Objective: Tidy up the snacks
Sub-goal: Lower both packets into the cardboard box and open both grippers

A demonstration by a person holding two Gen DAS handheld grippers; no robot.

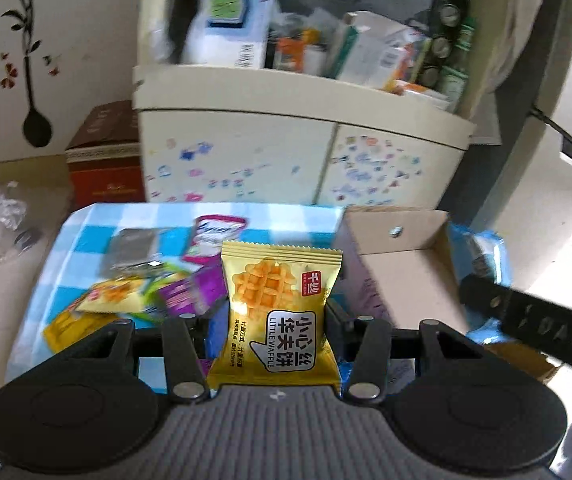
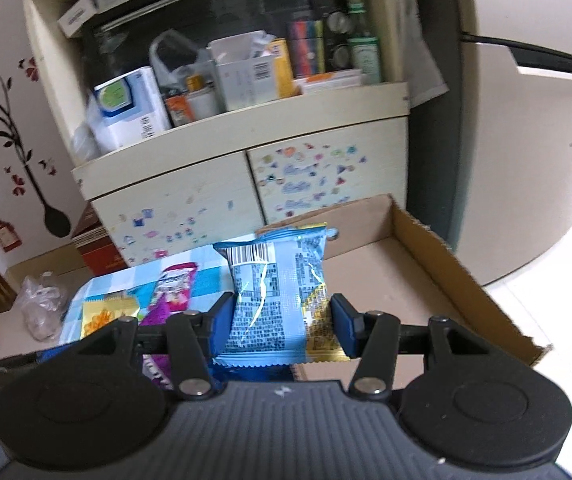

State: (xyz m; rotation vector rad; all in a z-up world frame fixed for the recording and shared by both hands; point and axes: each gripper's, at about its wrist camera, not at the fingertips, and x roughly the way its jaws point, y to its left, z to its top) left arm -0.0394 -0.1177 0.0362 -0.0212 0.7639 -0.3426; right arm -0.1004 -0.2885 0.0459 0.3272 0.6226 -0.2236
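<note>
Left gripper (image 1: 276, 320) pinches yellow foil waffle packet (image 1: 278, 304); right gripper (image 2: 282, 320) pinches blue foil snack packet (image 2: 274, 296) (gold one behind). We carry both over open brown cardboard box (image 2: 425, 280), keeping squeeze until inside walls.

I saw a yellow waffle packet (image 1: 276, 308) held upright, print facing the left camera, sealed and puffed, crimped top edge intact, with its sides pinched in. A blue packet (image 2: 274, 300) stood upright as well, back panel with barcode facing the right camera; a second, gold-edged packet (image 2: 319, 320) sat against its right side, mostly hidden. Loose snacks remained on the blue-checked cloth (image 1: 86, 236): a yellow packet (image 1: 112, 294) lying flat, a purple one (image 1: 190, 290) beside it, a grey one (image 1: 136, 248) further back, and a pink-topped packet (image 1: 214, 240). The cardboard box (image 2: 425, 248) sat open just right of the cloth; I noted its visible floor was bare.
</note>
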